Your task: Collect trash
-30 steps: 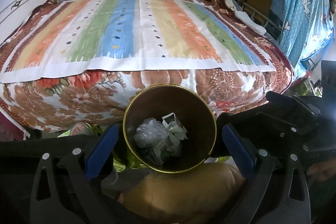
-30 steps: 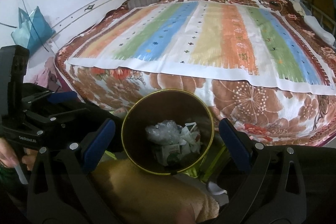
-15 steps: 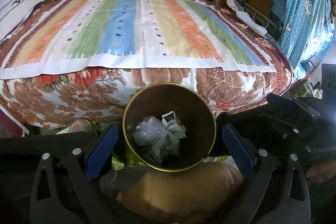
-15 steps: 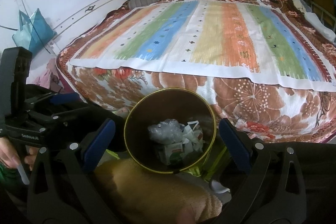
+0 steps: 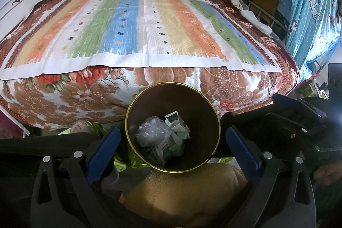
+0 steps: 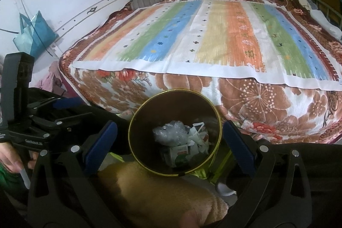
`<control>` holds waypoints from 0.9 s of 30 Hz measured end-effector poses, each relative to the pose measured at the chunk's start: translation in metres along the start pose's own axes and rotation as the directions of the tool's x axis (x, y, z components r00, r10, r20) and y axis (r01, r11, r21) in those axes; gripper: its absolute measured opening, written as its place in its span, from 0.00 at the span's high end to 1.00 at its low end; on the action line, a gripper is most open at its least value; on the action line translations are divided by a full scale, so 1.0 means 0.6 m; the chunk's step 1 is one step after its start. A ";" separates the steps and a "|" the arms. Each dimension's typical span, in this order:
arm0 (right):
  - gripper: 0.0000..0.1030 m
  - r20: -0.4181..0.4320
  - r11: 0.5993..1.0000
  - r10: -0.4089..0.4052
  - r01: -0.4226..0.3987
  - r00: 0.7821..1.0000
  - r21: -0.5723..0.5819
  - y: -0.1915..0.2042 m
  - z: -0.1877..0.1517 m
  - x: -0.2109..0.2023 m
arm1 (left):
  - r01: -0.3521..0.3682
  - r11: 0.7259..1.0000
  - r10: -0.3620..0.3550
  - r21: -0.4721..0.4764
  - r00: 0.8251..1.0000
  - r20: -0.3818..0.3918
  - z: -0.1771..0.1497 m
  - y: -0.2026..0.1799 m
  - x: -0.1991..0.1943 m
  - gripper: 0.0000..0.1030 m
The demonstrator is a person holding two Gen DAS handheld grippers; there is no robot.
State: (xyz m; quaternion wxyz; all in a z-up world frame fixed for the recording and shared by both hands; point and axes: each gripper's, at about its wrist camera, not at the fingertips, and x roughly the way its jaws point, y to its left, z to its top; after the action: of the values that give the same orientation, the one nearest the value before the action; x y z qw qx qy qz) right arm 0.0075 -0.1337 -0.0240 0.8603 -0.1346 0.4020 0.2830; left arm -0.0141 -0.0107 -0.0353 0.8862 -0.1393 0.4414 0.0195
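White lettering on the black body of the left claw [image 6: 36, 121], blurred, reading roughly "GenRobot.AI"; printing on the small cartons [image 6: 180, 153] in the bin [image 6: 136, 121], too small to read.

I cannot see the floor under the round brown bin with the gold rim [image 5: 210, 121]; its base is hidden by its own wall. The crumpled clear plastic wad [image 5: 152, 131] covers part of the printed cartons [image 6: 180, 153] beneath, and their lettering is too blurred to read. A tan fuzzy cloth [image 5: 186, 193] runs off the bottom edge in both views. The blue cartoon-print curtain [image 5: 312, 8] is cut by the right edge. The small white label on the left gripper's black body [image 6: 33, 142] is too small to make out.
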 end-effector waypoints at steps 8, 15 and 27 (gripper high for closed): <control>0.08 0.000 1.000 0.001 -0.001 1.000 0.003 -0.001 0.000 -0.001 | 0.001 1.000 -0.001 -0.001 1.000 -0.002 0.001 0.002 0.000 0.06; 0.08 -0.001 1.000 0.001 -0.001 1.000 0.001 -0.002 0.000 -0.001 | 0.002 1.000 -0.002 -0.001 1.000 0.000 0.001 0.001 0.000 0.06; 0.08 0.002 1.000 0.004 -0.004 1.000 0.002 -0.001 0.000 -0.001 | 0.001 1.000 -0.001 0.003 1.000 0.000 0.002 0.004 0.001 0.06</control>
State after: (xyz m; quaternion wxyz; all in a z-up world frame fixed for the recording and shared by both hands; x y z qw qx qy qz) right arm 0.0077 -0.1347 -0.0238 0.8604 -0.1327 0.4017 0.2843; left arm -0.0133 -0.0084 -0.0355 0.8865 -0.1383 0.4412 0.0183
